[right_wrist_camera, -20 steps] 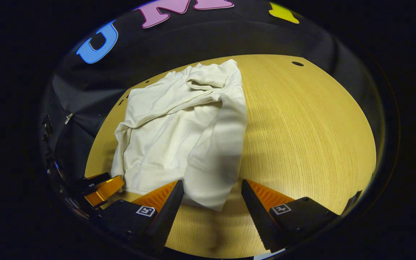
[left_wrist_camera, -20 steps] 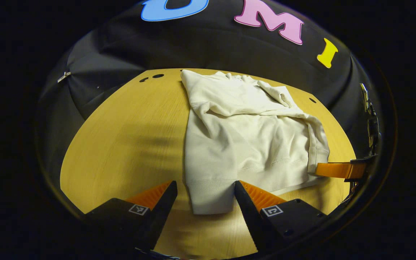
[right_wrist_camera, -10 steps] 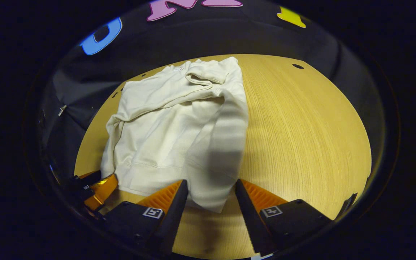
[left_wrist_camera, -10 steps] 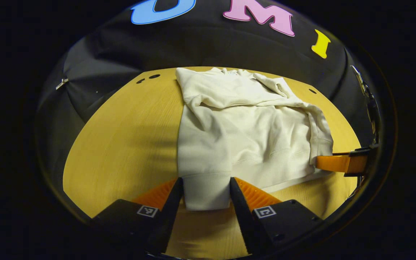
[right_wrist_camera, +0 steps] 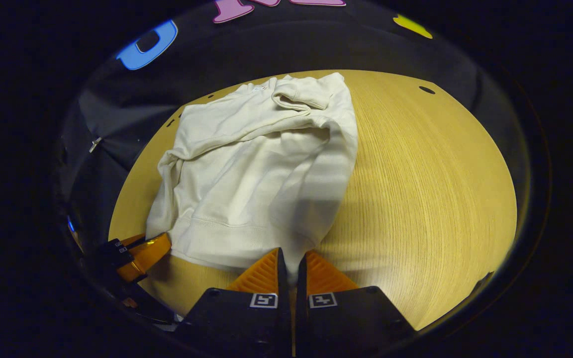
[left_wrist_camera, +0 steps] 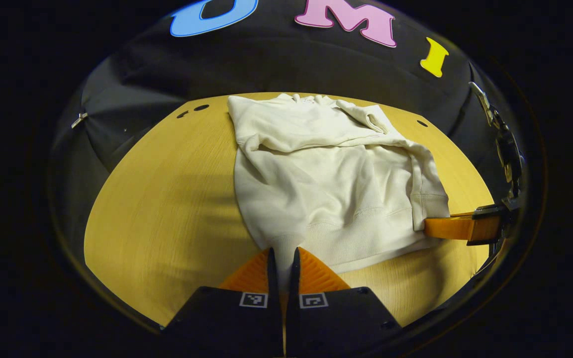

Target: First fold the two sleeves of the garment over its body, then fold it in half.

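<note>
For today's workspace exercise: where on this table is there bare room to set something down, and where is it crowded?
Bare wood lies on either side of the sweatshirt, out to the table edges. It is crowded at the near hem, which the left gripper and right gripper both pinch.

Your garment [left_wrist_camera: 331,174] on the table [left_wrist_camera: 167,199] (sleeves over its body), your left gripper [left_wrist_camera: 282,256] and right gripper [right_wrist_camera: 291,258] at its near hem corners.

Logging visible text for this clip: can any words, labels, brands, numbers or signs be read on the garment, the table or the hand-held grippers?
On the sweatshirt: no print or label that can be read.
On the left hand-held gripper: two square coded markers, patterns only, no letters.
On the right hand-held gripper: the same kind, no letters.
On the table: none.
</note>
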Demonstrator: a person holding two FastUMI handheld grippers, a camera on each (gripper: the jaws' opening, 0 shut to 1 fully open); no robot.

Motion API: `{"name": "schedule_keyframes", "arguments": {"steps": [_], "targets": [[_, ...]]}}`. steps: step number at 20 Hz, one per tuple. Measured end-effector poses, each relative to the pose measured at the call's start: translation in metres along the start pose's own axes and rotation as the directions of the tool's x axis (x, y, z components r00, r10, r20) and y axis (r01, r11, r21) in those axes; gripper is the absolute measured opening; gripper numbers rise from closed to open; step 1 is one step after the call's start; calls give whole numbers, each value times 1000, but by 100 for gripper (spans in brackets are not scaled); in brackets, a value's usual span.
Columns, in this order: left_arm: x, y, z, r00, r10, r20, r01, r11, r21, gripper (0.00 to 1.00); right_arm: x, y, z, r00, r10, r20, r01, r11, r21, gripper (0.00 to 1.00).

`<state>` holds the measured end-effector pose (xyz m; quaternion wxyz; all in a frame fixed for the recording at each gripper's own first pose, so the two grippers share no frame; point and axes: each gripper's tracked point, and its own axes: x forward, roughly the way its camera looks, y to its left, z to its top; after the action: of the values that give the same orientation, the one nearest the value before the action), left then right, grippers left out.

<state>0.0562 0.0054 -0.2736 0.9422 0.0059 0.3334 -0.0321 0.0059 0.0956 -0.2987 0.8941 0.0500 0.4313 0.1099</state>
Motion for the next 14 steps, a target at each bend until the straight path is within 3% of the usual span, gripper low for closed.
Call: {"name": "schedule_keyframes", "arguments": {"steps": [8,14], "targets": [[-27,-1,42,998,-27,54,29,999,-41,6,-22,13,34,995,72,65,-73,997,26,8],[-39,2,97,995,-21,99,31,995,-95,7,-26,21,89,987,87,135,-91,995,28,8]]}}
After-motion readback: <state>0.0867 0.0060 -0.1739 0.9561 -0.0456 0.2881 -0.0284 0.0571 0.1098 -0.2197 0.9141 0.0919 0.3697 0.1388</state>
